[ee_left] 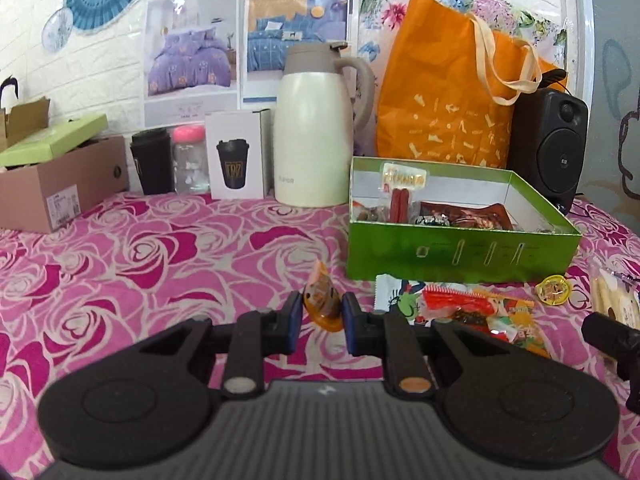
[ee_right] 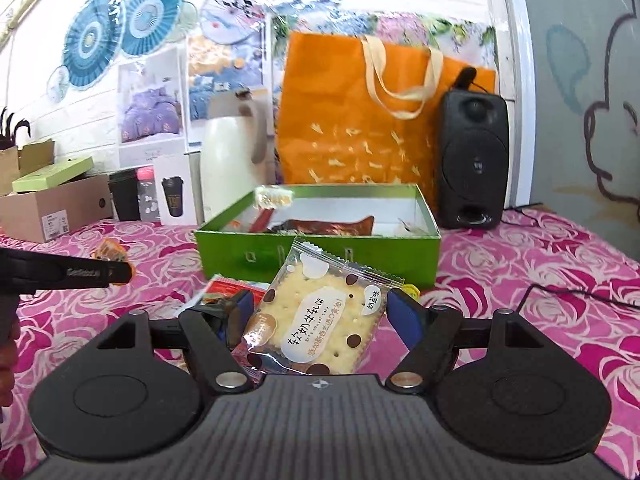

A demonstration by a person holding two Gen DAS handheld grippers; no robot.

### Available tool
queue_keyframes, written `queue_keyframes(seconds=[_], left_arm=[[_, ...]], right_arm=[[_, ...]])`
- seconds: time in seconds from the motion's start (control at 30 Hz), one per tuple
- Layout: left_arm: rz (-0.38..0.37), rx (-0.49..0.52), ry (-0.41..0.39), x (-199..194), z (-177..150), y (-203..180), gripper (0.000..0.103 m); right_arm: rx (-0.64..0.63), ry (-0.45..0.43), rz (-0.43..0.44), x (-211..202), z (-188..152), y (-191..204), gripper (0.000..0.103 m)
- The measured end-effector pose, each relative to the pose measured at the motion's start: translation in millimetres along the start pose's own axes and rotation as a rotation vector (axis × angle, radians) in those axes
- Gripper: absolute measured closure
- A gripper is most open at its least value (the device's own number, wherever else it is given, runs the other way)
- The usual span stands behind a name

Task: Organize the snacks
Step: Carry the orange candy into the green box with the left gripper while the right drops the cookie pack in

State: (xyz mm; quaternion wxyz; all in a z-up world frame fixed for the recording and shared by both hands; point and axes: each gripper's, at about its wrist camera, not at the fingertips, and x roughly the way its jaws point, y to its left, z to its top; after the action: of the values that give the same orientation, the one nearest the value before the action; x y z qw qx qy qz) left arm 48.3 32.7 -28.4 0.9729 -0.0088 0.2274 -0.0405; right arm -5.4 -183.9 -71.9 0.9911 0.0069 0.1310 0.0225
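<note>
An open green box (ee_left: 460, 250) stands on the pink rose cloth and holds a sausage pack (ee_left: 401, 188) and a dark red packet (ee_left: 468, 214); it also shows in the right wrist view (ee_right: 320, 256). My left gripper (ee_left: 322, 318) is shut on a small orange snack packet (ee_left: 320, 300), left of the box and above the cloth. My right gripper (ee_right: 320, 314) is shut on a cracker packet (ee_right: 316, 316) with brown dots, in front of the box. Loose snacks (ee_left: 480, 312) lie in front of the box, with a small yellow sweet (ee_left: 554, 289) beside them.
Along the wall stand a cream thermos jug (ee_left: 316, 132), an orange bag (ee_left: 452, 92), a black speaker (ee_left: 548, 148), a white cup carton (ee_left: 236, 156), a black cup (ee_left: 150, 166), a pink-capped bottle (ee_left: 190, 164) and a cardboard box (ee_left: 56, 184). A black cable (ee_right: 580, 292) lies right.
</note>
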Motion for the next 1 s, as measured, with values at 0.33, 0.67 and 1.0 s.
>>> queue_keyframes(seconds=[0.33, 0.67, 1.0], left_arm=[[-0.003, 0.051, -0.033, -14, 6, -14, 0.086], [-0.01, 0.076, -0.047, -12, 11, -23, 0.086], [-0.021, 0.054, -0.019, 0, 9, -16, 0.086]], right_arm=[[-0.038, -0.04, 0.008, -14, 4, 10, 0.0], [-0.057, -0.037, -0.017, -15, 5, 8, 0.0], [-0.092, -0.027, 0.026, -8, 7, 12, 0.0]])
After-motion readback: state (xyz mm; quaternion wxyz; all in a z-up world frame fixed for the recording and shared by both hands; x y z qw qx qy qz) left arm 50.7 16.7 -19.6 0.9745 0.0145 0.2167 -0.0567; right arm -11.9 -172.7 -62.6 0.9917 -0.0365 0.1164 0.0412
